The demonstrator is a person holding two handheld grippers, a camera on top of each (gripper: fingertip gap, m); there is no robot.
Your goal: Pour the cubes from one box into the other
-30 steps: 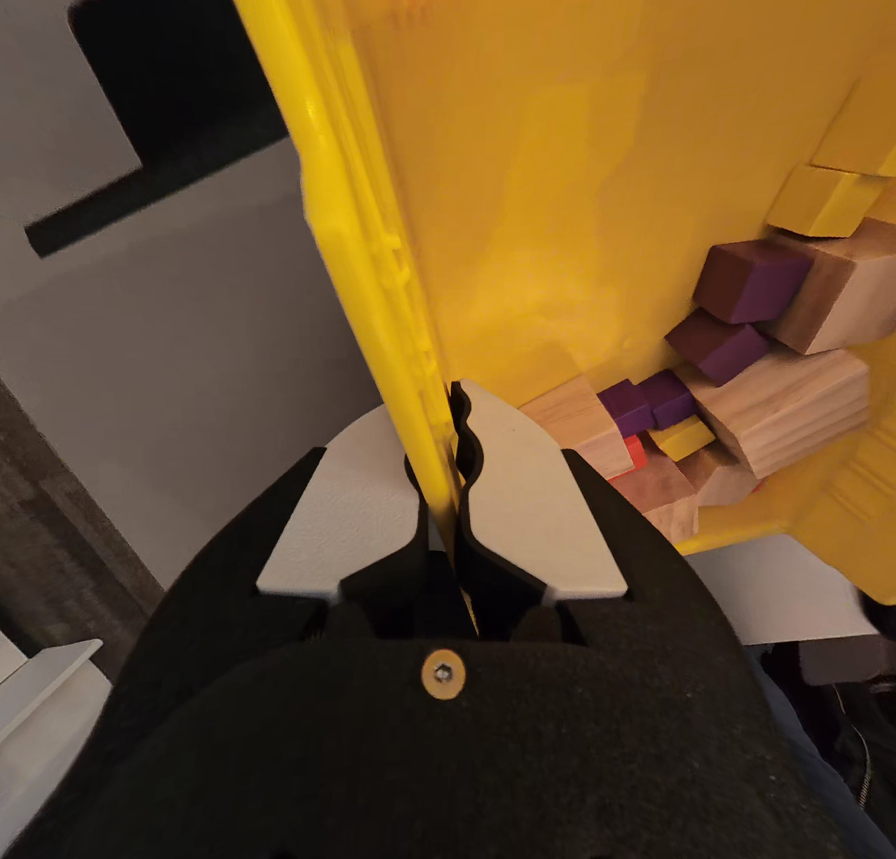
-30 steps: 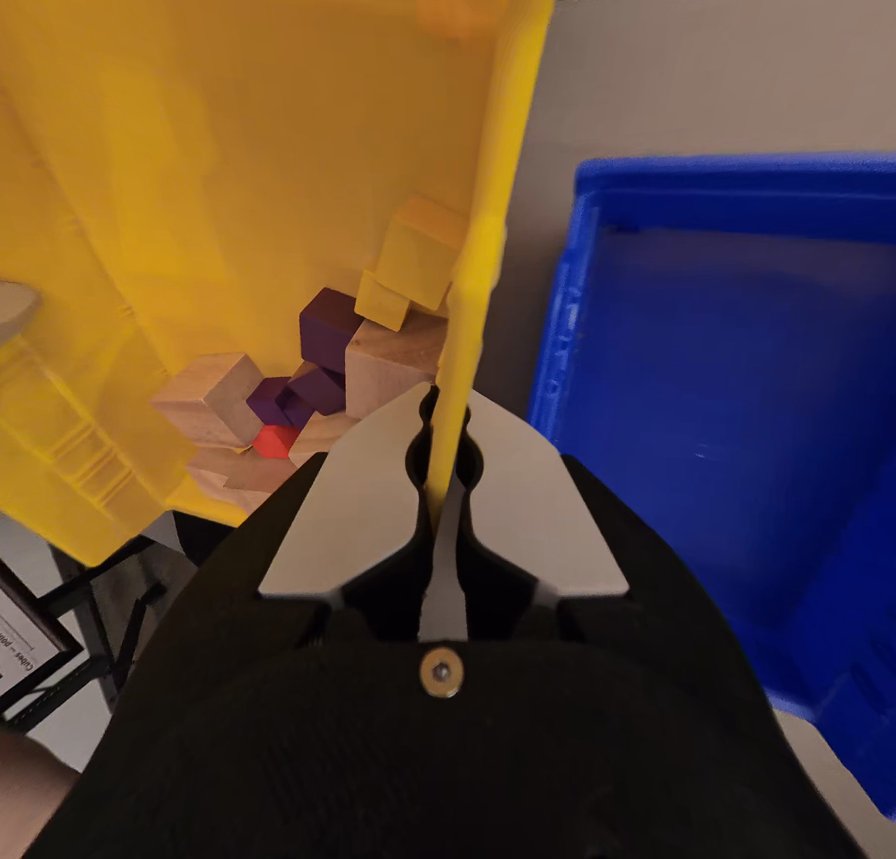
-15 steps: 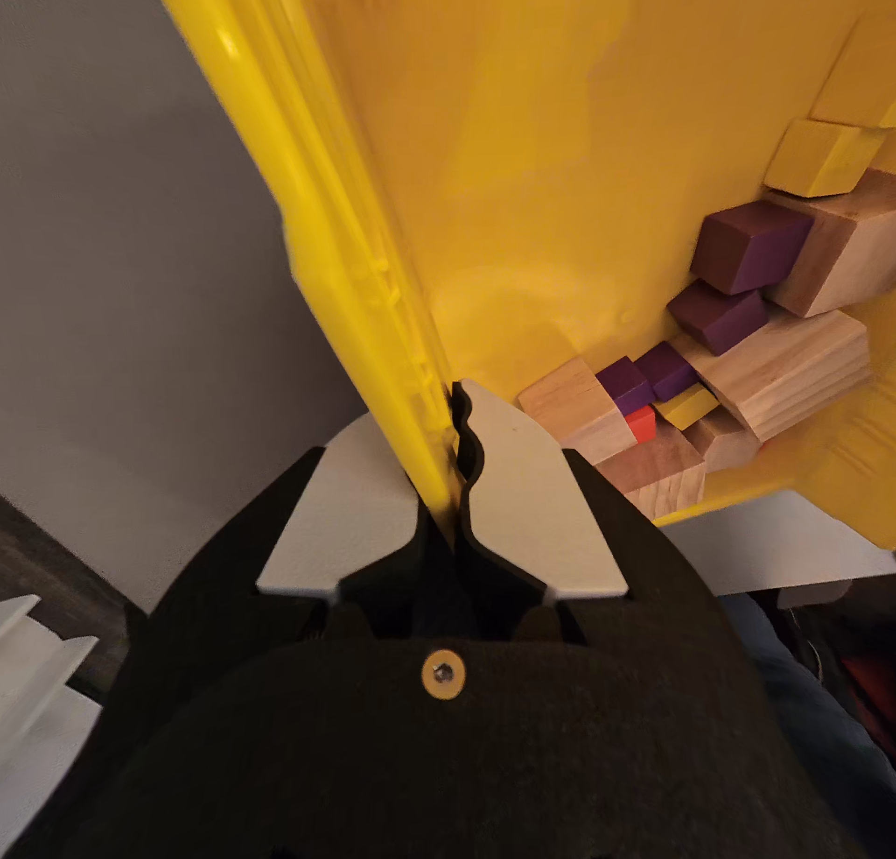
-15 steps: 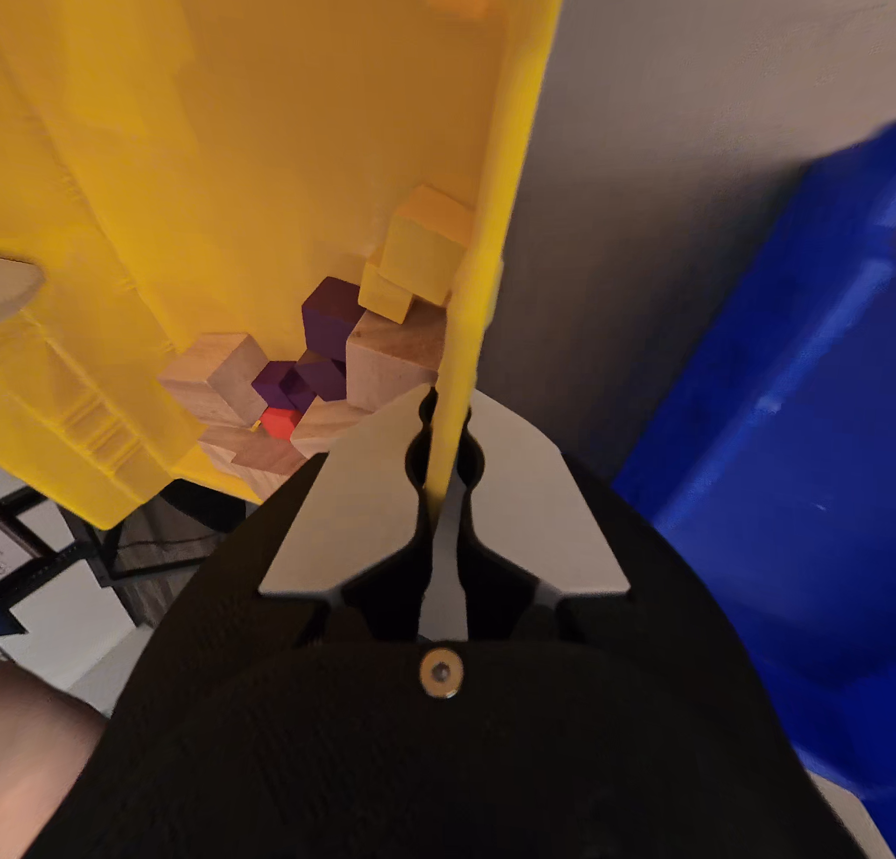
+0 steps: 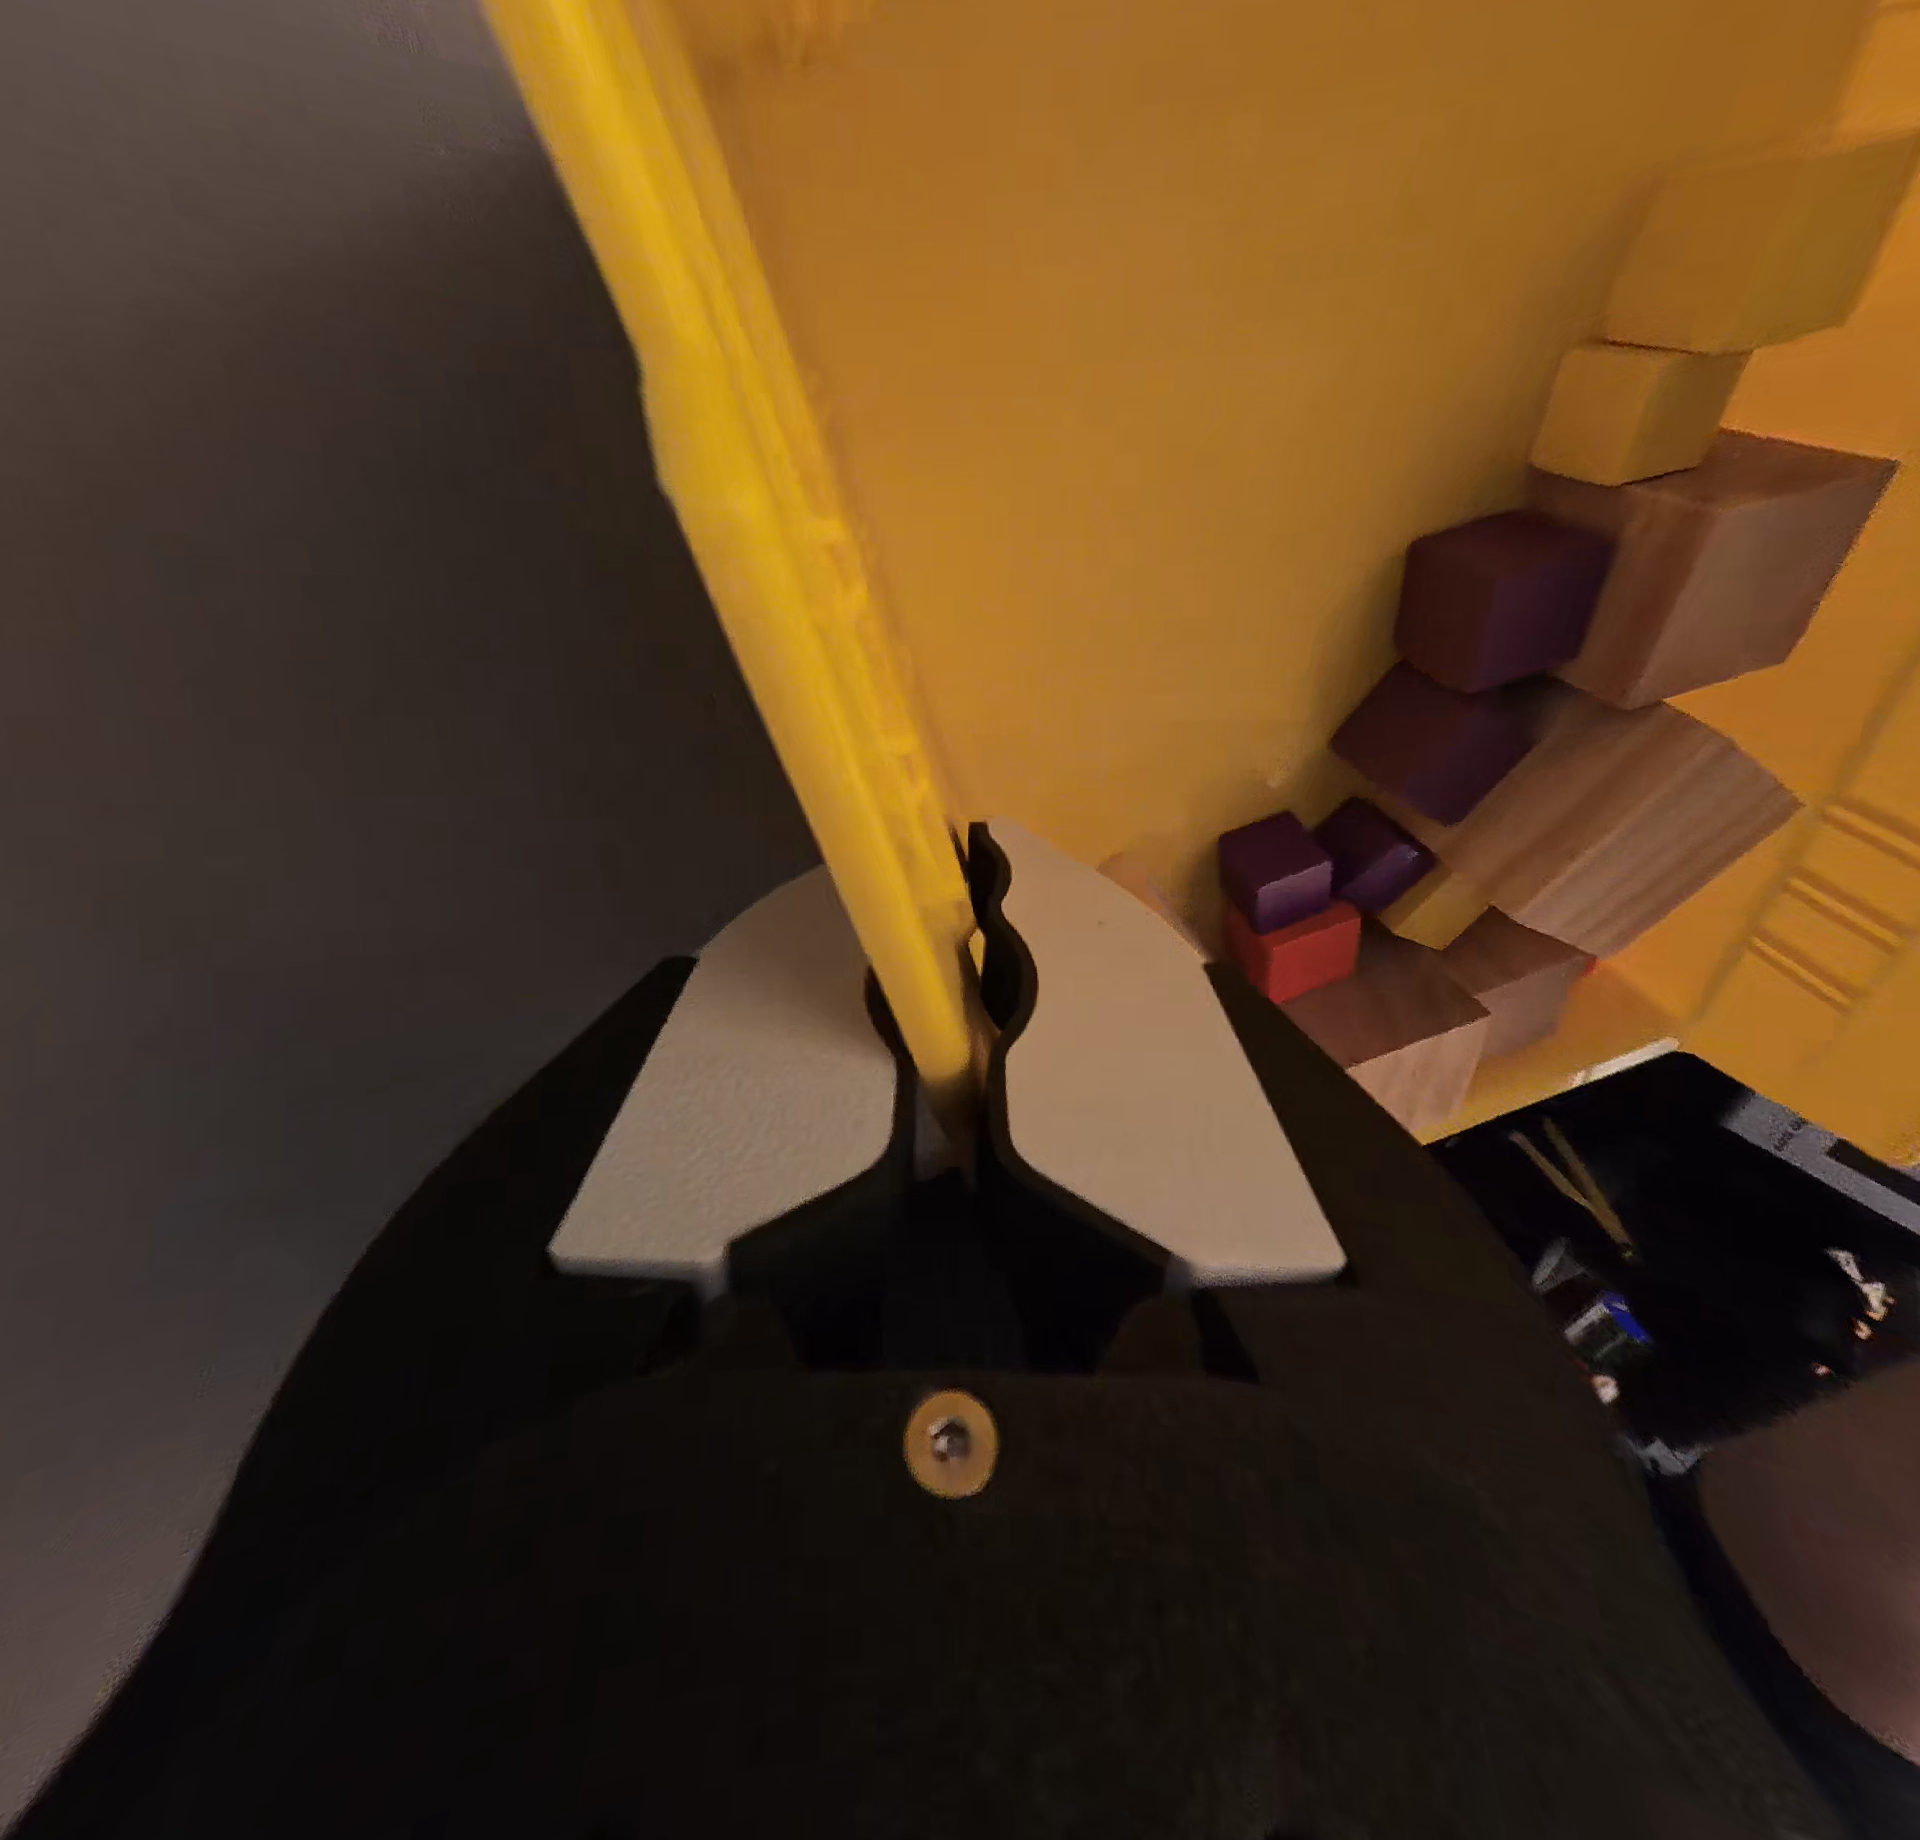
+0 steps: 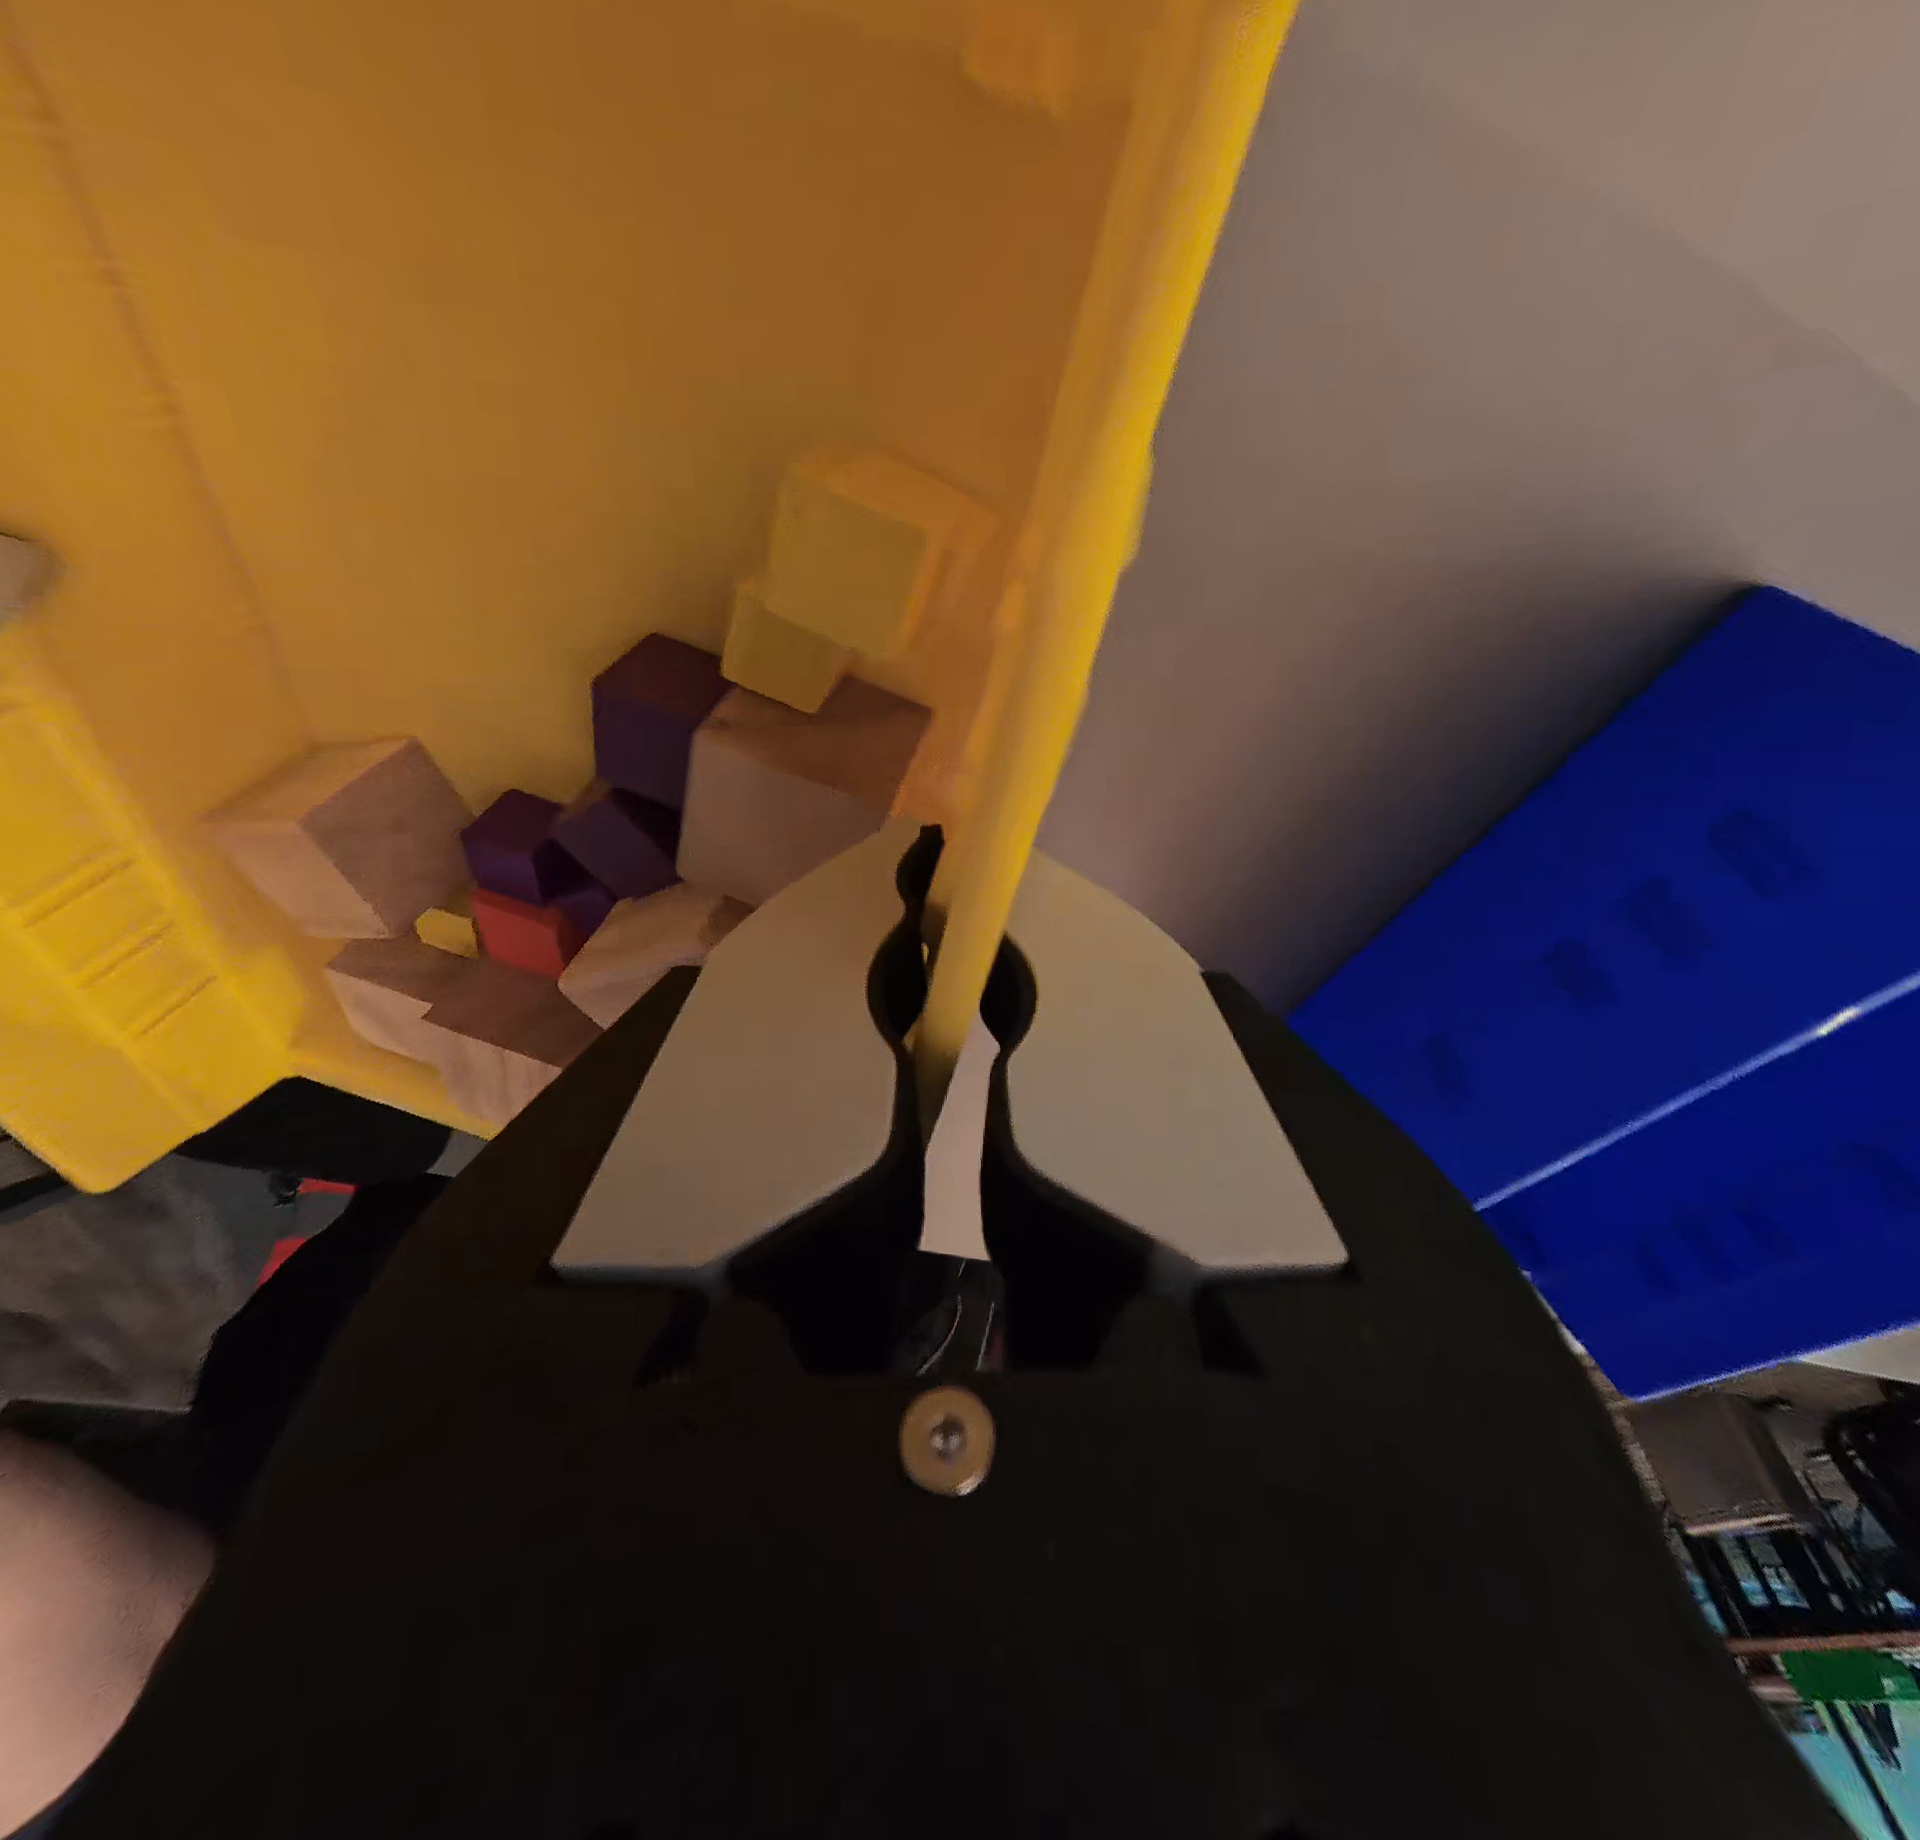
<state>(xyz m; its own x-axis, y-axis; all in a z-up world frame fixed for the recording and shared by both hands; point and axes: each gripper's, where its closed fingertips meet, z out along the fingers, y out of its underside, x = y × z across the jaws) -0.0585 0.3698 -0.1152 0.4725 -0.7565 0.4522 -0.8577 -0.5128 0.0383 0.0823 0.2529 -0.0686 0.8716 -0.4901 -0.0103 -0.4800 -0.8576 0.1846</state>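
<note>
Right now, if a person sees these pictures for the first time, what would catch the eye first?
The big yellow box fills both views, and each gripper is shut on one of its side walls: the left gripper and the right gripper. Wooden, purple, yellow and red cubes lie heaped in its near corner, none poured yet. In the right wrist view the blue box sits to the right.

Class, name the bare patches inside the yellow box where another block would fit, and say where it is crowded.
The yellow box has a broad bare floor, bordered by the wall in the left gripper and the wall in the right gripper. The crowding is in one corner: wooden blocks, purple cubes, yellow cubes and a red cube.
</note>
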